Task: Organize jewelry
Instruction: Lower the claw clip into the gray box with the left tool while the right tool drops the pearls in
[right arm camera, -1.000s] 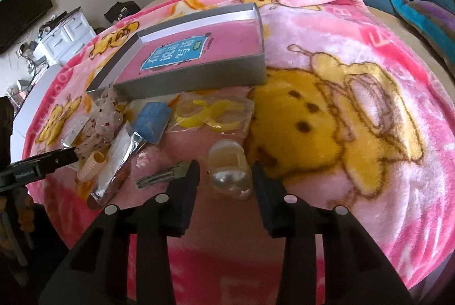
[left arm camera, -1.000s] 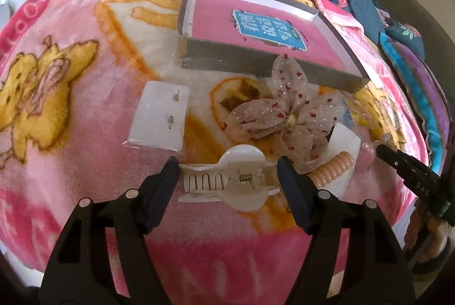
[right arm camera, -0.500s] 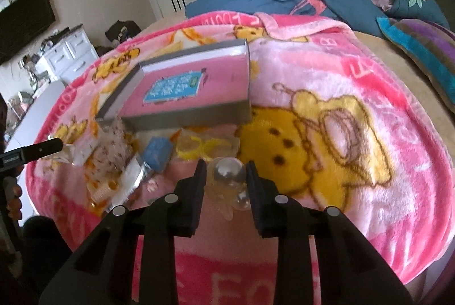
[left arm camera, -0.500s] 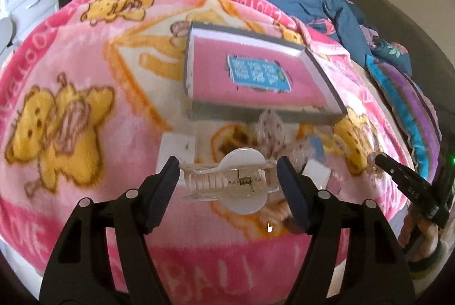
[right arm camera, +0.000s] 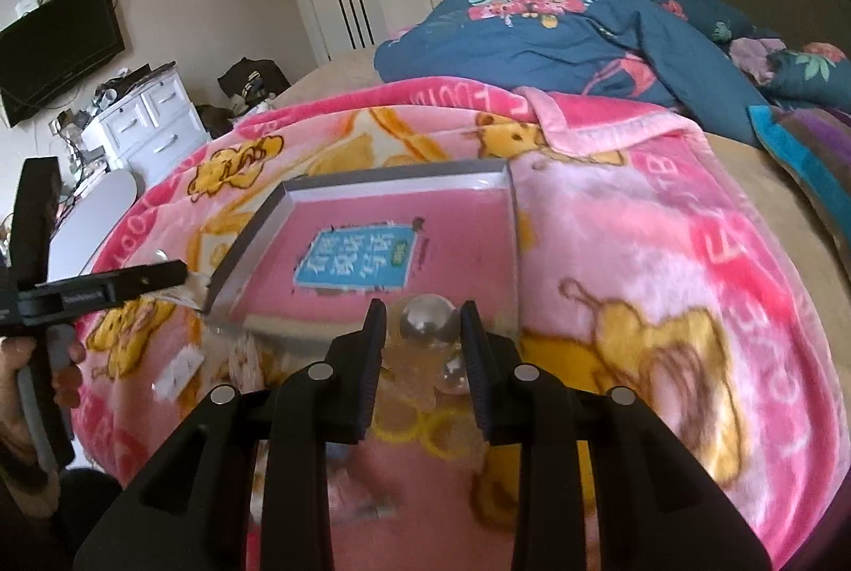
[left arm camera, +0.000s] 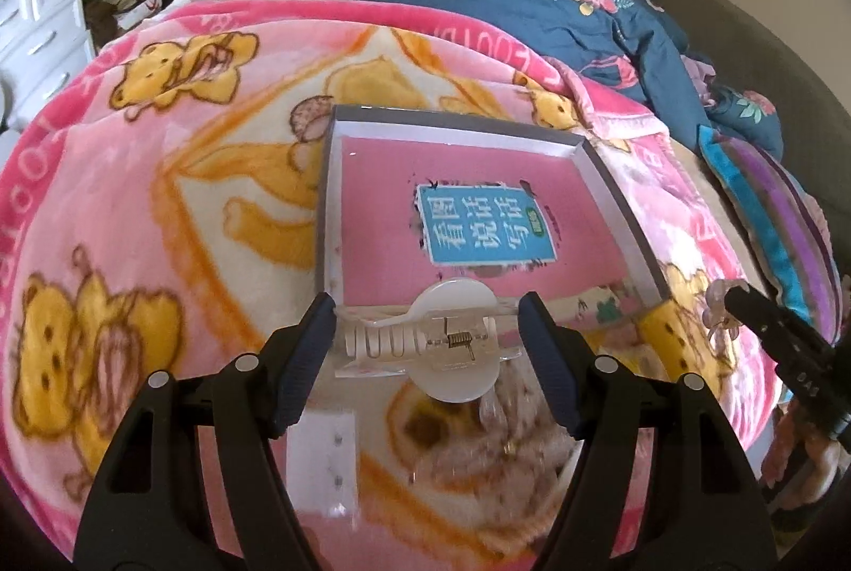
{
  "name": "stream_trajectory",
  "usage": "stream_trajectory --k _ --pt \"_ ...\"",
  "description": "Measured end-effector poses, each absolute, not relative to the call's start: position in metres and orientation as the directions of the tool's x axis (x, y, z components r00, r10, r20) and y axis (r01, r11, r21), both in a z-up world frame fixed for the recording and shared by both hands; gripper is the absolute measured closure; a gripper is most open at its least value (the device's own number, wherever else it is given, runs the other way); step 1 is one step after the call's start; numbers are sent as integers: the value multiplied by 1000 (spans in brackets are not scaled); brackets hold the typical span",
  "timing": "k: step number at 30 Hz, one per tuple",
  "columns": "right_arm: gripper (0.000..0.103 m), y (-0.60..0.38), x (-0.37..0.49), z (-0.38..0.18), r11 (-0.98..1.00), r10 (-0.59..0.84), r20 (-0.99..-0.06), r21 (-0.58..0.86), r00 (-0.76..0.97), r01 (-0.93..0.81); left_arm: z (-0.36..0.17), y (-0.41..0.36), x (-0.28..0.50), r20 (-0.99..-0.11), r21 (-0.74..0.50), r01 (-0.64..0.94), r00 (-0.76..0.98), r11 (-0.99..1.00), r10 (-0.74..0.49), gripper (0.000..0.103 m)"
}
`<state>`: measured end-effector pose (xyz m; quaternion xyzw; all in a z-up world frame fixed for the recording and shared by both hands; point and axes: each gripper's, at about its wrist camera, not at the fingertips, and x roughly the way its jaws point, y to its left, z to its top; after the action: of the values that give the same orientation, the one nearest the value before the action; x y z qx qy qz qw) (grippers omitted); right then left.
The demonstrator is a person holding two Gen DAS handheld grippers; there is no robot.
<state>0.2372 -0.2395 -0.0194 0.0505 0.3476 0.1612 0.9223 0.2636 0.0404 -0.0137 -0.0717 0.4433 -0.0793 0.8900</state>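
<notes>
My left gripper [left arm camera: 428,337] is shut on a clear white claw hair clip [left arm camera: 431,343], held in the air just in front of the near rim of the grey box [left arm camera: 323,209] with the pink book inside. My right gripper [right arm camera: 423,331] is shut on a clear pearl-bead hair accessory [right arm camera: 428,329], held above the blanket by the box's [right arm camera: 250,246] near edge. The left gripper also shows in the right wrist view [right arm camera: 175,275], and the right gripper shows at the right of the left wrist view [left arm camera: 744,299].
Below on the pink bear blanket [left arm camera: 133,198] lie an earring card [left arm camera: 324,459], a sheer flower hair bow [left arm camera: 494,454] and yellow hair rings in a bag [right arm camera: 420,427]. A blue quilt [right arm camera: 558,33] lies behind. White drawers [right arm camera: 143,129] stand at the left.
Both grippers have risen and moved forward toward the box, each carrying its piece. The items on the blanket now lie lower and nearer in both views.
</notes>
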Motion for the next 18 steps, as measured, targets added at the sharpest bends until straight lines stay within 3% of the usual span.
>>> stream_trajectory --k 18 --pt "76 -222 312 -65 969 240 -739 216 630 -116 -65 23 315 -836 -182 131 501 975 -223 40"
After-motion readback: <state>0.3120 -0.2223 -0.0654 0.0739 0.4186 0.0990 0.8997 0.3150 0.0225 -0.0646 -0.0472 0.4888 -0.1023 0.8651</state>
